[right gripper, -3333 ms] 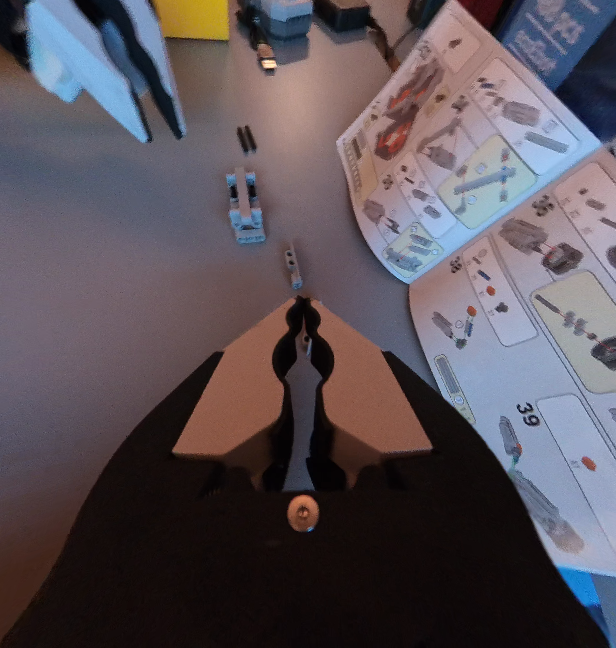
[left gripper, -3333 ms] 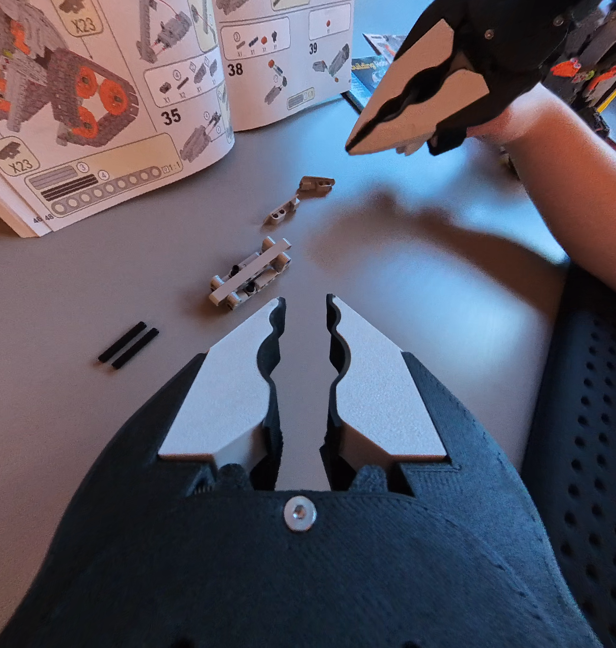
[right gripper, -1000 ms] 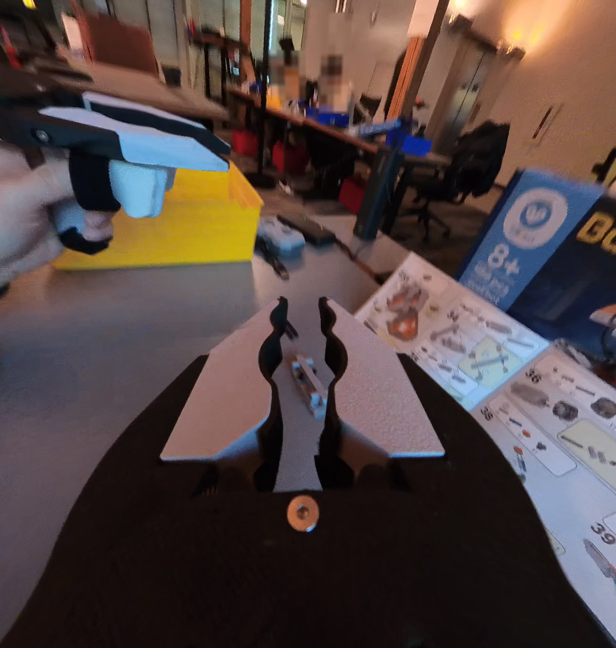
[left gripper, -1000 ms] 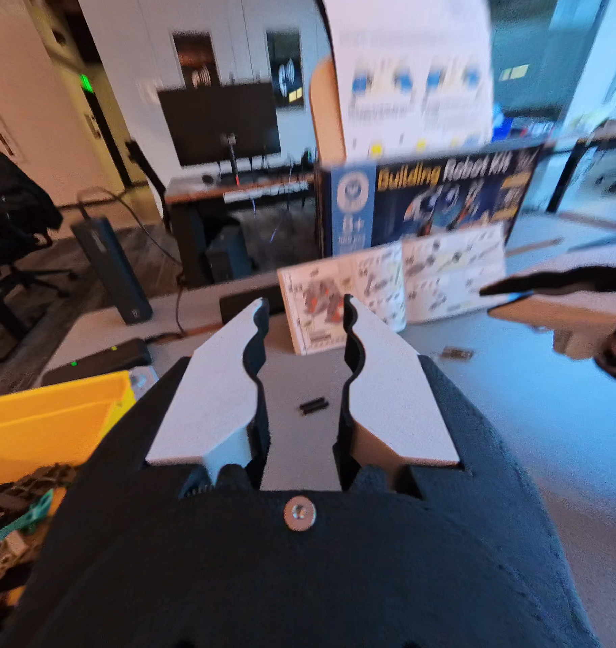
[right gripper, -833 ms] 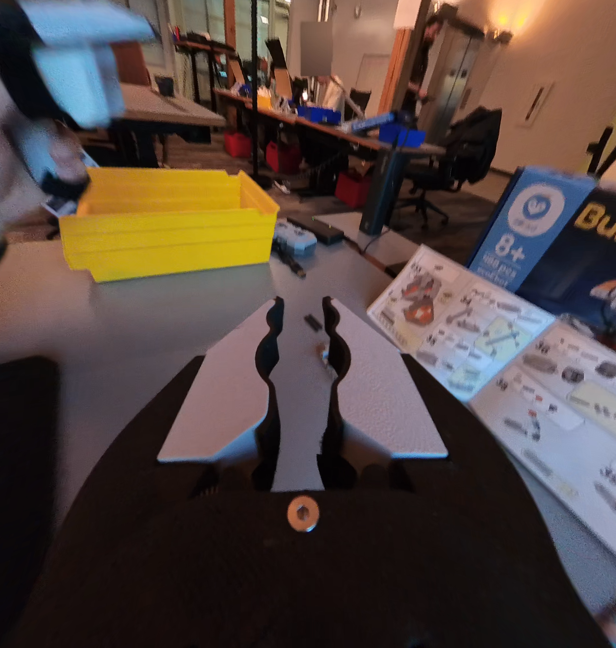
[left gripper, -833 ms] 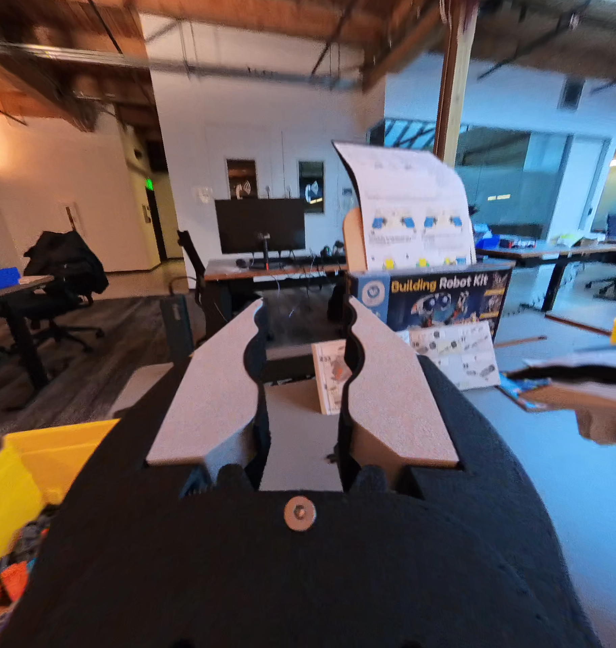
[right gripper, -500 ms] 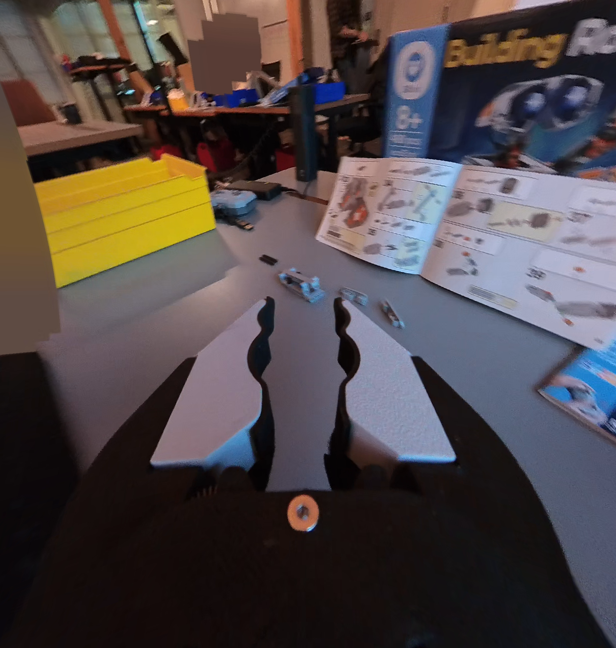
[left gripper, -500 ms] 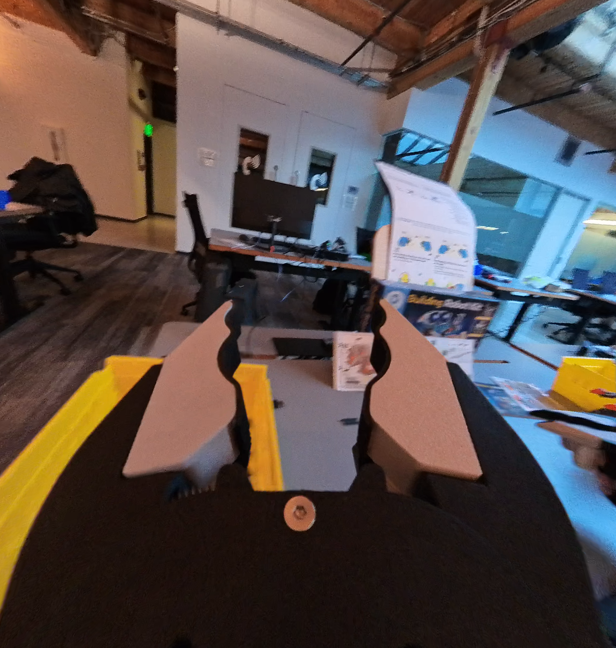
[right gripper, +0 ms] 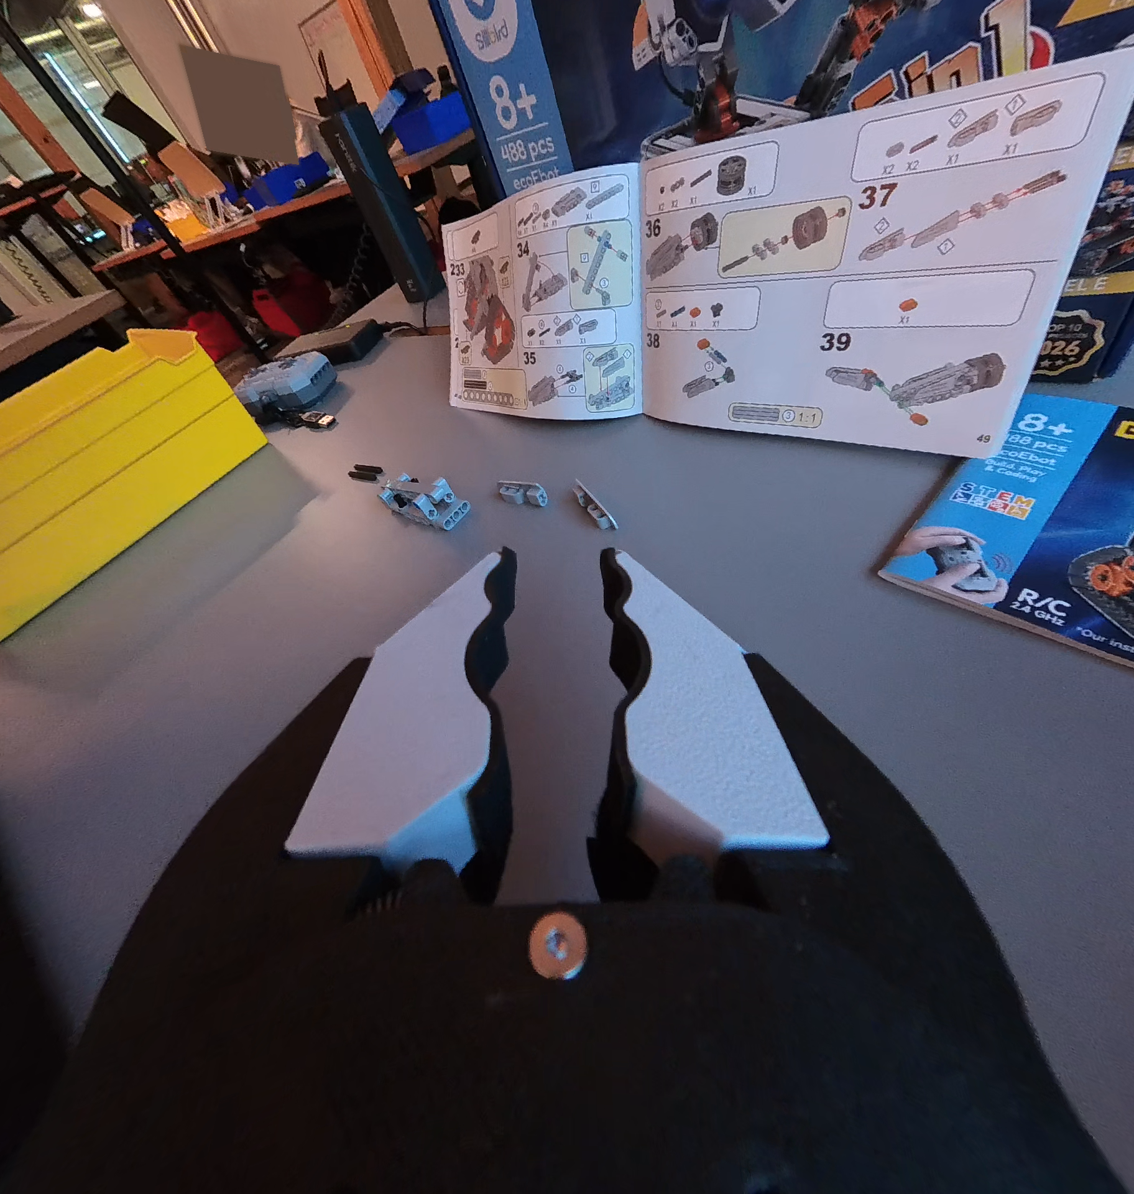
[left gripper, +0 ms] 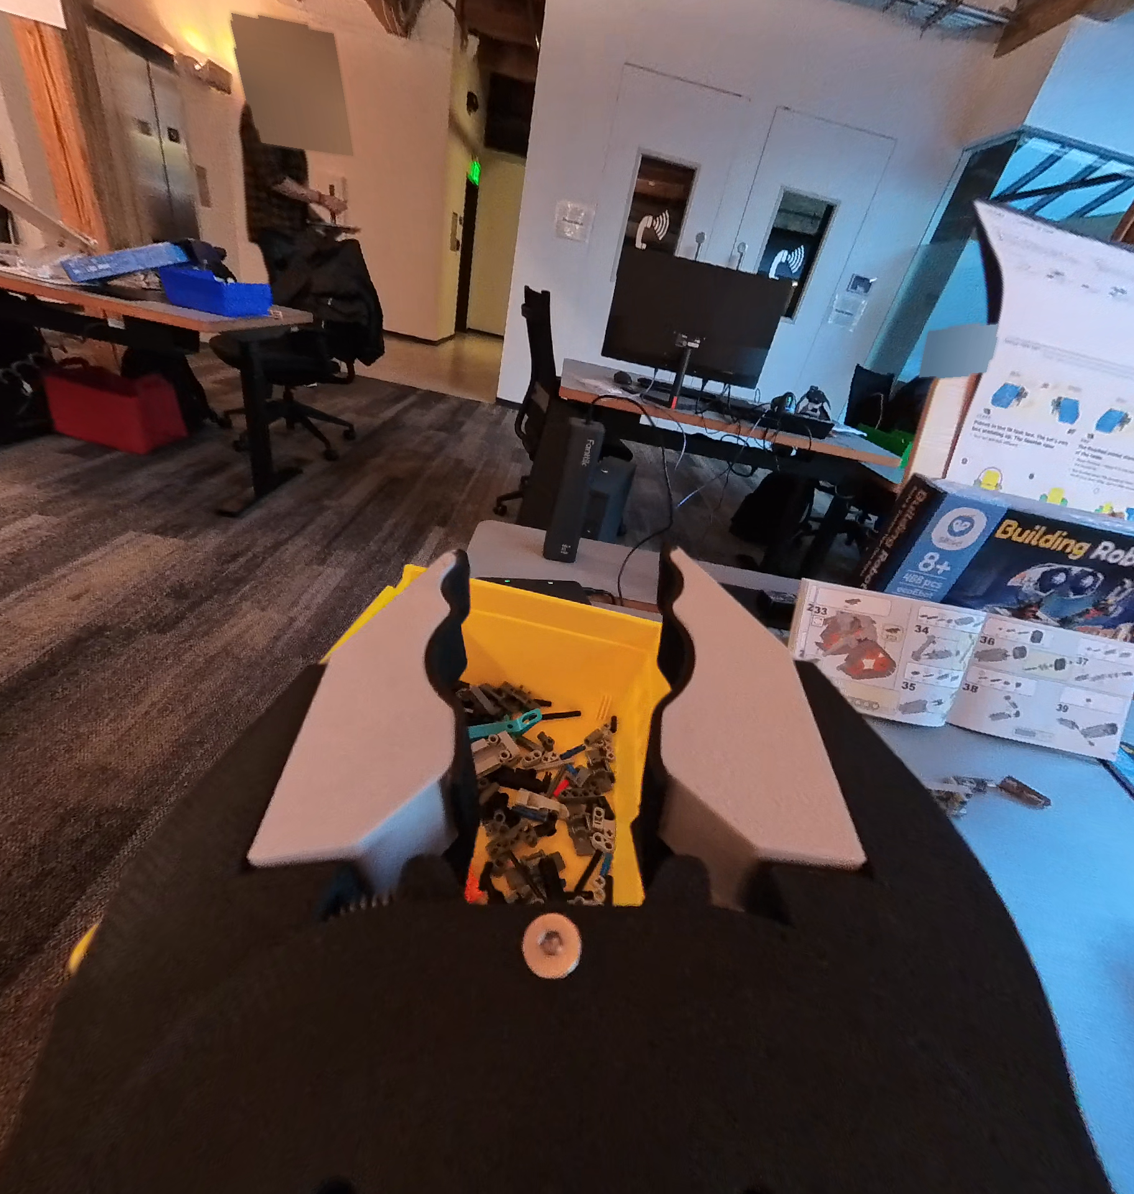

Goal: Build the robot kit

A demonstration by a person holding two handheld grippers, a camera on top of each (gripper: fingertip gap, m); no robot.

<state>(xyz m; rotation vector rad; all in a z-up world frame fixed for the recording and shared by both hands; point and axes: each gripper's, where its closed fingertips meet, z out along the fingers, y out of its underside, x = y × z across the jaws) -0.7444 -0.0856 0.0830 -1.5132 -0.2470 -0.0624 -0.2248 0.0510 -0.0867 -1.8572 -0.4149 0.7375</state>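
My left gripper [left gripper: 564, 568] is open and empty, held above a yellow bin [left gripper: 551, 633] of several small grey, black and teal building parts [left gripper: 538, 782]. My right gripper [right gripper: 555, 555] is open and empty, low over the grey table, pointing at a small grey assembly [right gripper: 422, 502], two loose grey pieces [right gripper: 522, 493] [right gripper: 595, 505] and two short black pins [right gripper: 365, 471]. The yellow bin shows from the side in the right wrist view [right gripper: 93, 478]. Neither gripper touches anything.
An open instruction booklet [right gripper: 764, 291] leans on a dark blue kit box [right gripper: 810, 58] at the back; it shows in the left wrist view [left gripper: 965, 665] too. A blue leaflet [right gripper: 1055, 530] lies right. A grey battery unit [right gripper: 286, 381] sits behind the bin. Left tips to right tips: about 55 cm.
My left gripper has swung left from the table parts to over the yellow bin and opened wider. My right gripper let go of the small grey piece, opened, and drew back.
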